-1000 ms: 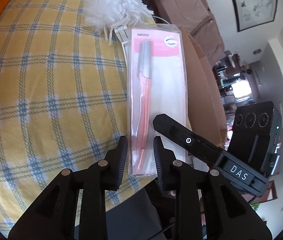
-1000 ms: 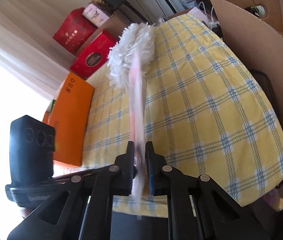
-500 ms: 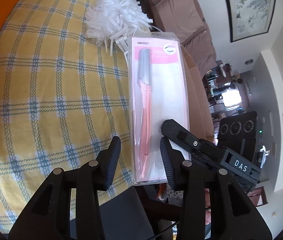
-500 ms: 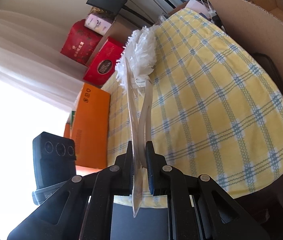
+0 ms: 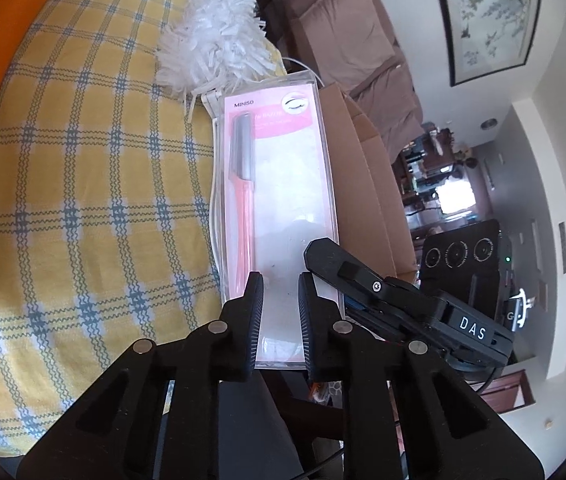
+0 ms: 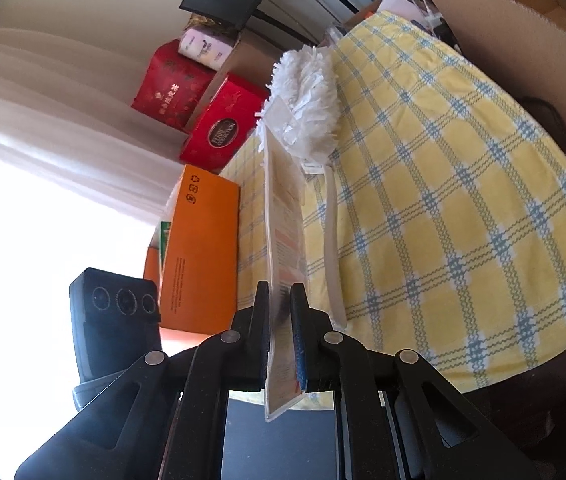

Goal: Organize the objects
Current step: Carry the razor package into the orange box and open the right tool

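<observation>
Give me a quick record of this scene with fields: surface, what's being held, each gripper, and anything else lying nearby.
surface: yellow and blue checked cloth
held item: razor pack, clear plastic with a pink card, lifted above the cloth
right gripper: shut on the razor pack's edge
left gripper: jaws have just been closing, pack's lower end seen between the fingers, contact unclear
duster: white, fluffy, lying on the cloth behind the pack
orange box: at the cloth's edge
cardboard box: beside the table
</observation>
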`<move>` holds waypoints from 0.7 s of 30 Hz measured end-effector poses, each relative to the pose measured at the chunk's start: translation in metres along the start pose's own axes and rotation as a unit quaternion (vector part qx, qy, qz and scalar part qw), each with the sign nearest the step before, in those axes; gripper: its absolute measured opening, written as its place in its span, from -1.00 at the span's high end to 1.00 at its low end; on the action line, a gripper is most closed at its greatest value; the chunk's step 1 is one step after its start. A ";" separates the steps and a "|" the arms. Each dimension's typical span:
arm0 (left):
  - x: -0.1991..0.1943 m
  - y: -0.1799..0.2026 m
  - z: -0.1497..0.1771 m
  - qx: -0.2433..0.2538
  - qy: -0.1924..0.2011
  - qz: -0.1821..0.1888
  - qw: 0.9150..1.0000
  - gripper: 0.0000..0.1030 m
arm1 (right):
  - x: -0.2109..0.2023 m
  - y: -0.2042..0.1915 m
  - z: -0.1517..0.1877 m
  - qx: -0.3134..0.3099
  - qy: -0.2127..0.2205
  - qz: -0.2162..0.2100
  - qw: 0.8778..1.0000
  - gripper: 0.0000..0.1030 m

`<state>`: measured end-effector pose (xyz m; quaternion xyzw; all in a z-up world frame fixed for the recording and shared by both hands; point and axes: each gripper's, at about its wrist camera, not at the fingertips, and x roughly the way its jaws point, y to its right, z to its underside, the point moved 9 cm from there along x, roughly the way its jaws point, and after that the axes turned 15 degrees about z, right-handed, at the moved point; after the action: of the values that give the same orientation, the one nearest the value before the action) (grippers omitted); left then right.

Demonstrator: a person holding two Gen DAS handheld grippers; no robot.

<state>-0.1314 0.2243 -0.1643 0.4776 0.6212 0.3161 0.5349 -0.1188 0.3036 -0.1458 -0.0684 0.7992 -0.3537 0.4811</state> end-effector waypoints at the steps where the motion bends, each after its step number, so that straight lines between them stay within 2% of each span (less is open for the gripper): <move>1: -0.001 0.001 -0.001 0.001 0.001 -0.002 1.000 0.71 | 0.000 0.000 0.000 0.002 -0.002 -0.004 1.000 0.79; 5: -0.017 0.006 0.003 0.011 0.010 -0.014 1.000 0.71 | -0.001 -0.013 -0.001 -0.003 -0.003 -0.013 1.000 0.79; 12: -0.048 0.024 -0.007 0.027 0.042 -0.025 0.998 0.71 | -0.003 -0.055 -0.004 -0.032 0.000 -0.035 0.999 0.79; 15: -0.060 0.024 -0.012 0.029 0.054 -0.032 0.998 0.71 | 0.001 -0.072 -0.005 -0.051 0.002 -0.030 0.998 0.79; 21: -0.083 0.028 -0.022 0.031 0.079 -0.036 0.996 0.73 | 0.011 -0.096 -0.009 -0.057 -0.007 -0.048 0.997 0.79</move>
<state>-0.1477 0.1591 -0.1041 0.4444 0.6880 0.3138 0.4802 -0.1540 0.2323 -0.0905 -0.1366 0.8106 -0.3296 0.4644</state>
